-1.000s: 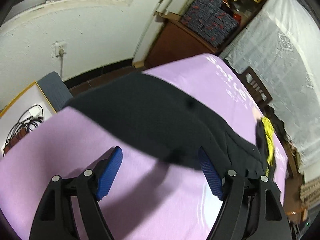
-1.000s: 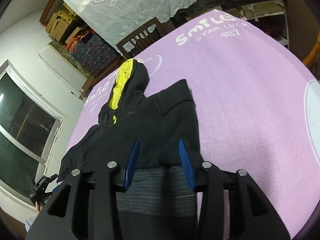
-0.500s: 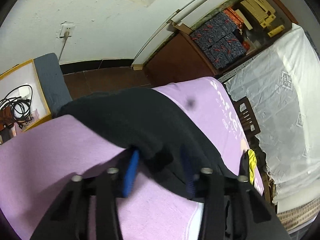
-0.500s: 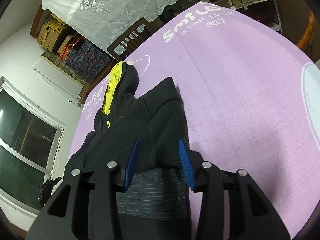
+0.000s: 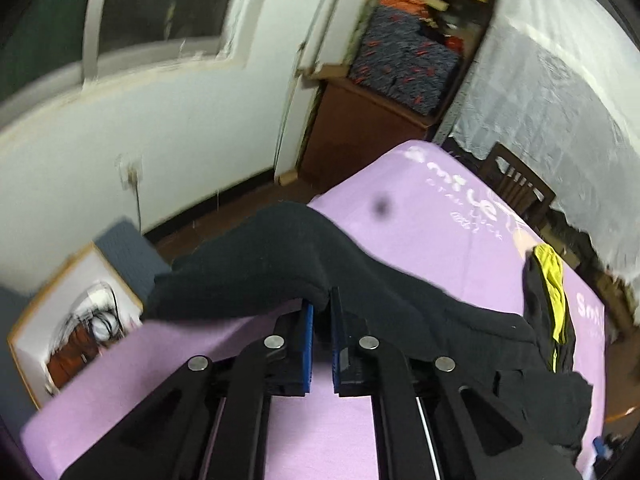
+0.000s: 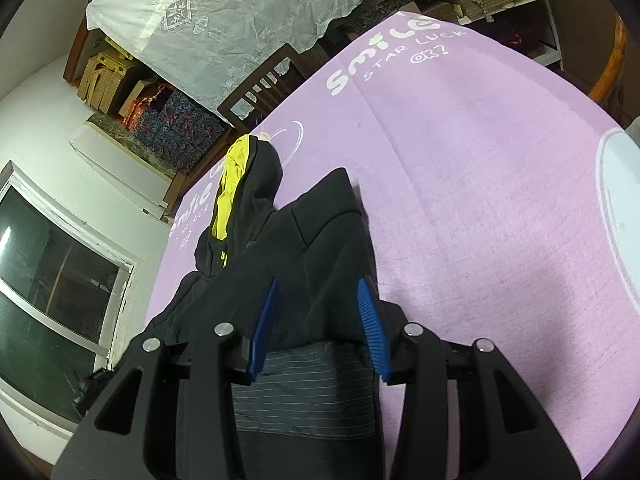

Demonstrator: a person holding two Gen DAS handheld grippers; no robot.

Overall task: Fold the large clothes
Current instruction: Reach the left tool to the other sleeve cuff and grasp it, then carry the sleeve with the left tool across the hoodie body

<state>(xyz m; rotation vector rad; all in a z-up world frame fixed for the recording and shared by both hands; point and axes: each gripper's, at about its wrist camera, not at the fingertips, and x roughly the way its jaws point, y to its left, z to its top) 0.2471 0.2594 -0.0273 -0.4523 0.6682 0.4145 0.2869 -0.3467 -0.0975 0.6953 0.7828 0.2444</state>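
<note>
On a purple table cover (image 6: 500, 200) printed with white lettering, a black hooded sweatshirt (image 6: 316, 248) lies spread lengthwise, its yellow-lined hood (image 6: 234, 184) toward the far end near a wooden chair (image 6: 260, 84). One sleeve (image 5: 256, 272) hangs out past the table edge on the window side, and the left gripper (image 5: 320, 320) has a fold of it pinched: its blue fingers have just been closing and now stand almost together, black cloth caught at their tips. The right gripper (image 6: 316, 316) hovers low over the sweatshirt's near end, its fingers (image 6: 370, 312) partly apart with the body cloth and a grey striped panel (image 6: 304, 384) seen between them; whether the pads press on the cloth cannot be told.

The bite on the sleeve looks shallow, taken only at the tips, so the cloth may well slip free if the sleeve is swung across too fast. Pulling with the body unanchored could also drag the whole sweatshirt toward the table edge and skew the fold, or rumple the cover beneath.

Both grippers tilt downward toward the table, the left one raised at the near corner and aimed along the sleeve, the right one pointed up the length of the sweatshirt toward the hood.
</note>
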